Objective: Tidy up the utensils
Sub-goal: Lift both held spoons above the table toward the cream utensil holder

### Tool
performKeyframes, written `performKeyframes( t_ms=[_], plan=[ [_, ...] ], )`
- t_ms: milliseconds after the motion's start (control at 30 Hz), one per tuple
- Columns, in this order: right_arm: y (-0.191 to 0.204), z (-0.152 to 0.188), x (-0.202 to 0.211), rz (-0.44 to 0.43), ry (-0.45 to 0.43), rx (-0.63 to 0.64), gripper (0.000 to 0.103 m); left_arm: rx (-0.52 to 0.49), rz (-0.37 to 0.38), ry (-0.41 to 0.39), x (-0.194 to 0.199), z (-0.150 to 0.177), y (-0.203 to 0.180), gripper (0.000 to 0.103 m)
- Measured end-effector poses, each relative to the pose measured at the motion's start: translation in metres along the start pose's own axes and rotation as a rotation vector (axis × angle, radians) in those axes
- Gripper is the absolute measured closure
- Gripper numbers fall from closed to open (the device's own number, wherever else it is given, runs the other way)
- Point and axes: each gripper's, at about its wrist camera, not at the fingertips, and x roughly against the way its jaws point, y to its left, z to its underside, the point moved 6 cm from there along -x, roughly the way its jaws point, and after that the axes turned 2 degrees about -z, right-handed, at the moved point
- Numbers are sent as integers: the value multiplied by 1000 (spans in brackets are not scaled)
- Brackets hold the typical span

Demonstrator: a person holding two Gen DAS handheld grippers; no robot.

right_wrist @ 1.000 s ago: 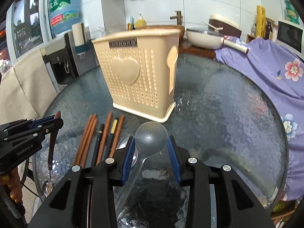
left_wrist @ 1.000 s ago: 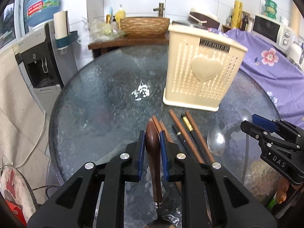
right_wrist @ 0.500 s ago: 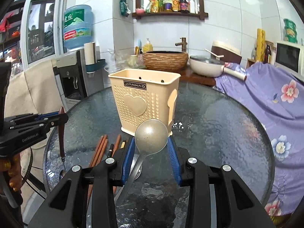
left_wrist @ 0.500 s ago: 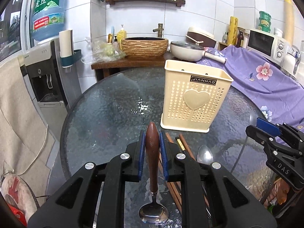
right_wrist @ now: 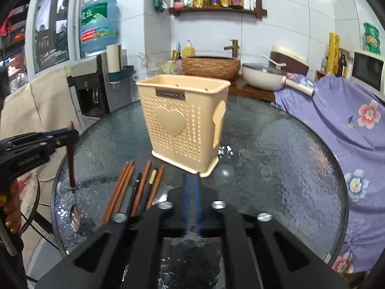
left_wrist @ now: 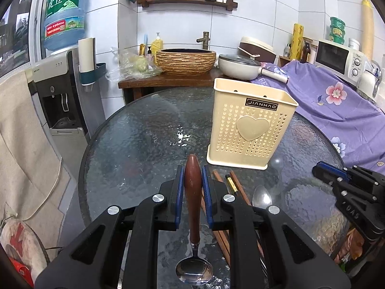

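My right gripper (right_wrist: 192, 178) jaws just closed to near-shut, blurred, nothing visible between them. Clear spoon (right_wrist: 223, 173) slipped out, now on the table (right_wrist: 276, 168) by the holder (right_wrist: 182, 120); probably needs regrasping. Left gripper (left_wrist: 192, 168) still clamps the wooden spoon (left_wrist: 192, 192).

walls: white tile (left_wrist: 264, 36) | shelf: bottles (left_wrist: 187, 1) | water dispenser (left_wrist: 60, 91) left

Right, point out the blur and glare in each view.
Left wrist view: sharp throughout, with a white glare patch on the glass table; the fisheye bends the wall tiles. Right wrist view: motion-blurred, the label on the utensil holder is smeared unreadable, and the near foreground is softest.
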Motion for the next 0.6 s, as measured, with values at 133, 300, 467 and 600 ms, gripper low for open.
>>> performKeyframes(
  t_ms=[133,300,467,600],
  plan=[
    [-10,5,-10,23,33,-32,62,3,-1,-6,0,-1,1,87],
    [-28,20,-39,52,136,-98,62,4,1,-11,0,-2,1,87],
    [-33,19,-63,74,191,-105,56,4,3,-8,-1,-2,1,87],
    [-36,15,-82,126,211,-92,49,7,4,-6,-2,-4,1,87]
  ],
)
